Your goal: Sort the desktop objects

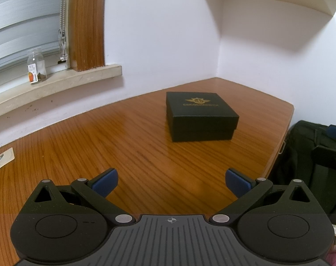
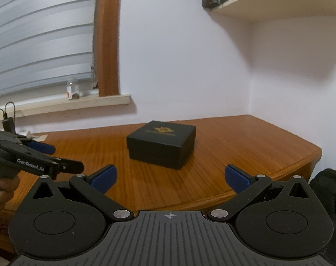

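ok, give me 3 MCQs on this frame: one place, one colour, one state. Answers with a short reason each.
1. Where does the clear glass jar stand?
A. stone window sill
B. wooden desk
C. wall shelf

2. What colour is the emblem on the square black lidded box?
A. silver
B. gold
C. red

3. How is the left gripper?
A. shut on the box
B. shut, empty
C. open, empty

Answers: 1 A, it sits by the blinds, above the brown wooden desk. 2 B, gold print on the lid. 3 C, blue pads apart, nothing between them.
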{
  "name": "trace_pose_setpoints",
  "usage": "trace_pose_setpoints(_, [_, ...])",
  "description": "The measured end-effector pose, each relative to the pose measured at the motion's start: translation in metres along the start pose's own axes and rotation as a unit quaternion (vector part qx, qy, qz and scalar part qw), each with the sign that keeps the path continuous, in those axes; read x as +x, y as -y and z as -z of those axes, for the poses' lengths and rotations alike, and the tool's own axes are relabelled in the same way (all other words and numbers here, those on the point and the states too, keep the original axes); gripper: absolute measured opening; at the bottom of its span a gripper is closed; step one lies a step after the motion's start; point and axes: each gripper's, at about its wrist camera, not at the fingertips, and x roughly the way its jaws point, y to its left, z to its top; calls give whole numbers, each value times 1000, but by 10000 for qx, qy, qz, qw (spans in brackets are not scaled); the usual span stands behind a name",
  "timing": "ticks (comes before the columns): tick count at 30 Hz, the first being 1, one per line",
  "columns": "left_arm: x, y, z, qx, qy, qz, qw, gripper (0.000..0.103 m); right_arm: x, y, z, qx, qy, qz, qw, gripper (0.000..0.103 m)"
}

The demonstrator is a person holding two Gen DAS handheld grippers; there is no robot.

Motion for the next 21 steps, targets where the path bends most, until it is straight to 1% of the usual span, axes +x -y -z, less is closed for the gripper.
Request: trace_pose_setpoints(21, [2, 0, 2, -7, -35, -11, 10000, 103, -3, -2, 2, -21, 19, -20, 10000, 103])
